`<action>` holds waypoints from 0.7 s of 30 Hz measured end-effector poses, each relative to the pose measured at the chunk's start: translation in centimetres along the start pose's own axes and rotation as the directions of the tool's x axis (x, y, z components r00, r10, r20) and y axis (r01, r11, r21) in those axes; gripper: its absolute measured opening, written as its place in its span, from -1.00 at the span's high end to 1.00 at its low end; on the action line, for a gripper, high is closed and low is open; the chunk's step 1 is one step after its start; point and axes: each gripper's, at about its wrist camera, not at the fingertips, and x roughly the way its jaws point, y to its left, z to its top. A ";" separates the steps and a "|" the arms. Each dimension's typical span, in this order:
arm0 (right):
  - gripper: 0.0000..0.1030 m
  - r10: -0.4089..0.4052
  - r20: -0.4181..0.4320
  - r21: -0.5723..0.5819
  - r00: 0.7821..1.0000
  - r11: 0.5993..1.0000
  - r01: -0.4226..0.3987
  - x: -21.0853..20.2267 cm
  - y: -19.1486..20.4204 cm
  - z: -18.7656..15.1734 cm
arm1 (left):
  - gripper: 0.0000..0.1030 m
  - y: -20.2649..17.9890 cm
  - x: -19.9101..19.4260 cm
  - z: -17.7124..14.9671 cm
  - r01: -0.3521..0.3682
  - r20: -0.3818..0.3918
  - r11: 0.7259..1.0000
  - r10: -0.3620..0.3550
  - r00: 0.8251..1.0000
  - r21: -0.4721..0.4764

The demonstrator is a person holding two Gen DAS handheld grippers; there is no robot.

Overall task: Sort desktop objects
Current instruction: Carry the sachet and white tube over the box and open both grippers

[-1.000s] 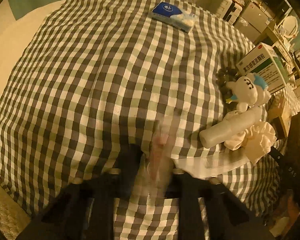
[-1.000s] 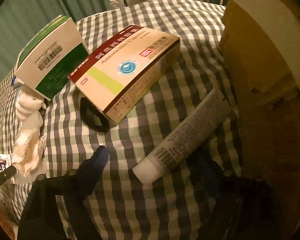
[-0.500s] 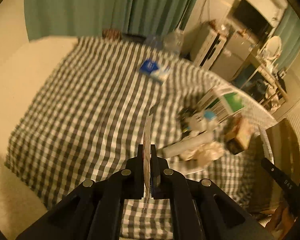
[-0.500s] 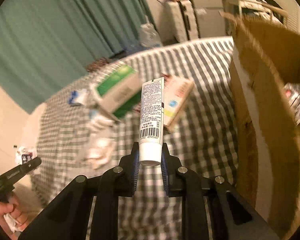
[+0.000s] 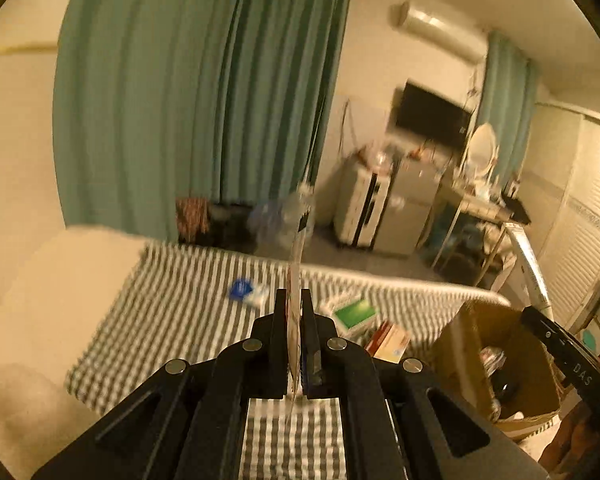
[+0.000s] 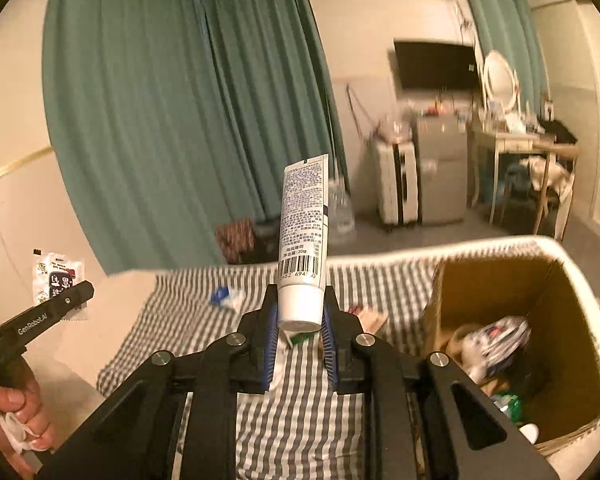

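Note:
My left gripper (image 5: 294, 304) is shut on a thin flat sachet (image 5: 296, 276), seen edge-on and held high above the checked tablecloth (image 5: 172, 312). The same sachet (image 6: 56, 278) and left gripper (image 6: 74, 298) show at the left of the right wrist view. My right gripper (image 6: 300, 308) is shut on a white tube (image 6: 303, 236) with a barcode, which stands upright, cap end down. A cardboard box (image 6: 496, 276) holding several items sits on the table's right side, and shows in the left wrist view (image 5: 472, 332) too.
On the cloth lie a blue tissue pack (image 5: 242, 289), a green-and-white box (image 5: 354, 312) and a red-and-cream box (image 5: 390, 340). Beyond the table are green curtains (image 6: 172, 120), a suitcase (image 6: 394, 178), a cabinet, a TV and a desk.
Both grippers have closed on their items and lifted well above the table: the left took the sachet, the right took the tube. Both views now tilt up toward the room.

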 end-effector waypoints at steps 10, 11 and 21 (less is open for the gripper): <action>0.63 -0.016 0.028 -0.102 0.999 0.995 0.019 -3.0 0.5 1.4 | 0.93 -3.1 -2.2 0.9 0.061 0.113 0.992 -0.073 0.991 0.109; 0.64 -0.018 0.033 -0.113 0.999 0.993 0.022 -3.5 0.4 1.6 | 0.93 -3.7 -1.8 1.1 0.060 0.110 0.992 -0.073 0.991 0.115; 0.64 -0.031 0.108 -0.110 0.994 0.993 0.043 -8.4 -5.9 3.5 | 0.93 -14.1 -2.4 0.4 0.223 0.052 0.956 -0.237 0.970 0.188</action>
